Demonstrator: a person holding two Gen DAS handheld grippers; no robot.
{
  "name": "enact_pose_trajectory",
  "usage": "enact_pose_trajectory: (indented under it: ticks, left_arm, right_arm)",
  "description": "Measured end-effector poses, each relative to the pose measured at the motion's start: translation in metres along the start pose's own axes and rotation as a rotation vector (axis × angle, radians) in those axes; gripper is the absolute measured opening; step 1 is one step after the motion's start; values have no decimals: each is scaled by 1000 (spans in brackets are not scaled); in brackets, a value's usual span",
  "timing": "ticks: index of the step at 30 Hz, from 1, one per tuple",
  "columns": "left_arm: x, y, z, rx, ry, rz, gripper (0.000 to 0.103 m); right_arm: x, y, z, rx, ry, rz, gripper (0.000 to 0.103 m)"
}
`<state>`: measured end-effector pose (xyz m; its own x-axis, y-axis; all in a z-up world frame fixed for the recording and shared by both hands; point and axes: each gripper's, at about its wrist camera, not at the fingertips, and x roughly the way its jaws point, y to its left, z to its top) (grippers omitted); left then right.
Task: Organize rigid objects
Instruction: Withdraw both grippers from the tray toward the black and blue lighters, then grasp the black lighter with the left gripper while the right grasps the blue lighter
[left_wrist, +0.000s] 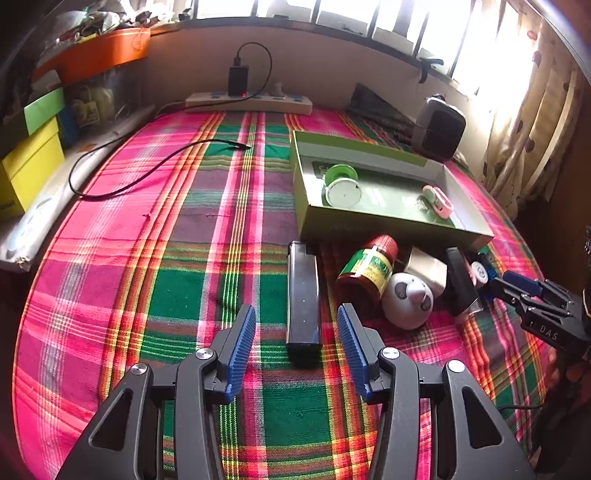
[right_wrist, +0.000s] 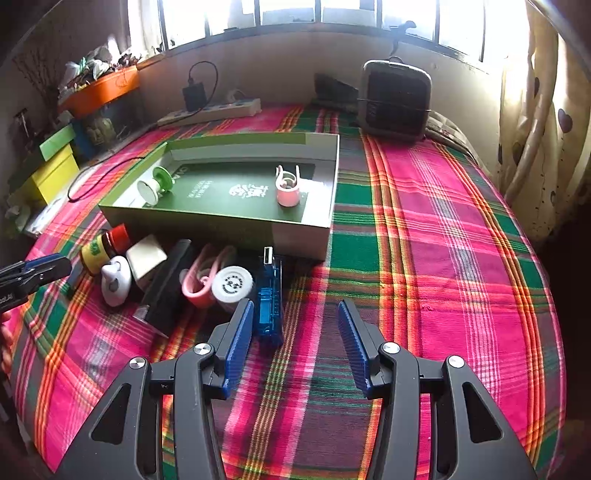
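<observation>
Your right wrist view showed a blue USB device (right_wrist: 268, 295) and a pink clip (right_wrist: 201, 280) beside a white cap (right_wrist: 233, 282), mostly hidden from the left view. Your left gripper (left_wrist: 296, 332) had its fingers spread, empty, around a black bar (left_wrist: 303, 295). Your right gripper (right_wrist: 295, 334) was also spread and empty. The green tray (right_wrist: 221, 221) sat just behind the clutter; bare plaid cloth (right_wrist: 443, 258) lay rightward.
</observation>
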<state>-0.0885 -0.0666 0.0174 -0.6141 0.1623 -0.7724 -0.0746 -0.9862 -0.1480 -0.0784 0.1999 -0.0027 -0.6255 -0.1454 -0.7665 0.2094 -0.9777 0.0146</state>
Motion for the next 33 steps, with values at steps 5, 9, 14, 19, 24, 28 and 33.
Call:
enact_pose_trajectory:
  ticks: [5,9,14,19,24,28,33]
  left_arm:
    - [6,-4,-2,18,22,13,46]
    - [11,-8,-1,45,27,47,46]
    - [15,-7,3,57,25,70,46]
    - [21,-7,9,66,22,89,46]
    - [23,-5,13,60,19,94,46]
    - [23,-2,14,45,14,84,46]
    - [23,-2,14,41,10,98,39]
  right_arm:
    - [9,2,3,-23,26,-14,48]
    - [13,0,4,-23,35,-15,48]
    - [15,-1,7,-19,35,-19,48]
    - [16,-1,8,-24,28,-21,48]
    - [16,-2,9,-27,25,-14,40]
    - [16,-4,9,-17,23,-14,34]
    - [15,-7,9,-1,20,-17,28]
